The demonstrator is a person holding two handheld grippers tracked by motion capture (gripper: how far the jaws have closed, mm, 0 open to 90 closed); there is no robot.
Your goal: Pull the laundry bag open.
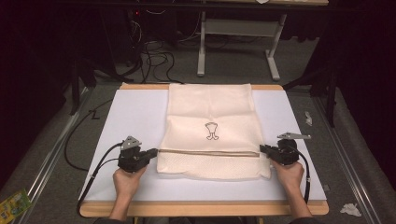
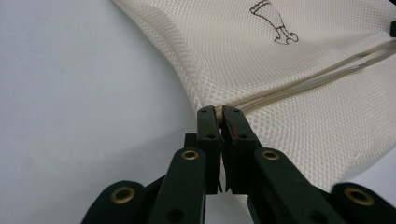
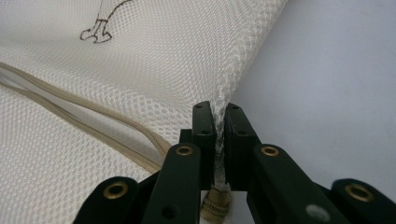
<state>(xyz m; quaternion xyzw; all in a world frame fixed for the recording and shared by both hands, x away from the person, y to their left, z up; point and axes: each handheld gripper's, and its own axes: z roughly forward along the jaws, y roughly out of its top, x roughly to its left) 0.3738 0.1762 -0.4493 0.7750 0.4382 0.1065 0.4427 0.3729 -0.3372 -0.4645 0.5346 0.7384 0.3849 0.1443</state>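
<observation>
Mesh bag point(image 1: 211, 133), cream-coloured and printed with a small dark emblem point(image 1: 211, 131), is seen spread flat at the centre of the high view on a white sheet point(image 1: 133, 114) that covers a wood-edged table point(image 1: 201, 208). A beige zip line point(image 1: 210, 152) is shown crossing the bag from side to side in its lower part. At lower left of that frame the left gripper point(image 1: 154, 152) is held in a hand point(image 1: 126, 178) against the bag's left edge; at lower right the right gripper point(image 1: 262, 150) is held in the other hand point(image 1: 290, 175) against the right edge. Cables point(image 1: 95, 170) are seen trailing from both tools toward the bottom of the frame.

Detail missing from above is supplied by the gripper views. In the left gripper view the left gripper point(image 2: 218, 111) is seen pinched narrow on the bag's point(image 2: 299, 84) corner where the zip tape point(image 2: 308, 79) ends, with fabric caught between the jaws. In the right gripper view the right gripper point(image 3: 219, 108) is clamped on a raised fold of mesh at the bag's point(image 3: 140, 60) edge, and a brass-coloured ribbed piece point(image 3: 215, 205) is glimpsed below the jaws, cut off by the frame's bottom edge; what it is cannot be told. Part of the emblem point(image 3: 100, 23) is cut off at the top of that view.

Only the high view takes in the surroundings: grey floor, a metal stand point(image 1: 236, 42) and tangled cords point(image 1: 154, 56) at the top, a green packet point(image 1: 14, 204) at lower left, crumpled white scraps point(image 1: 350, 209) at lower right. The upper corners are lost in darkness.
</observation>
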